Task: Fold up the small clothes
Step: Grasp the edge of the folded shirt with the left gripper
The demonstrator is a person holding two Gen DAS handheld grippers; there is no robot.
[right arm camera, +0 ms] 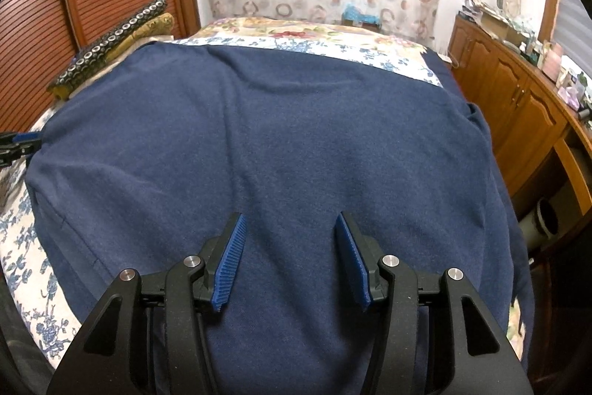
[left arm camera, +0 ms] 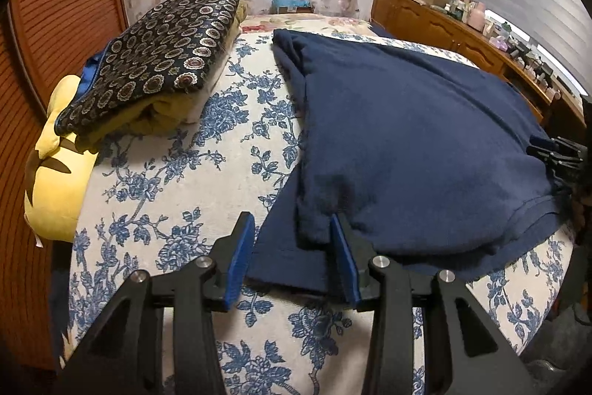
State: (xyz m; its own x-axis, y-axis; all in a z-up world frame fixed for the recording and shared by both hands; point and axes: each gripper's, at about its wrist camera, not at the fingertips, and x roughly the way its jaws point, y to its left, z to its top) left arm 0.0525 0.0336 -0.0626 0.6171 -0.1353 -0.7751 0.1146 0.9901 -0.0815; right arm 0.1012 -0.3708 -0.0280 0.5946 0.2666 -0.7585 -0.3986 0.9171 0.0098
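Your navy garment [right arm camera: 277,143] lies spread flat on the floral-covered bed [left arm camera: 177,180]. Your left gripper [left arm camera: 292,232] has its fingers apart at the garment's near left corner, a folded edge of cloth between them. Your right gripper [right arm camera: 288,228] hangs over the cloth's near middle, fingers apart, gripping nothing. Folded clothes [left arm camera: 162,62] sit stacked to the left.

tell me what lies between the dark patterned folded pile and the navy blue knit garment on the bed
Left wrist view: only bare blue-floral bedspread between the patterned pile and the navy garment.
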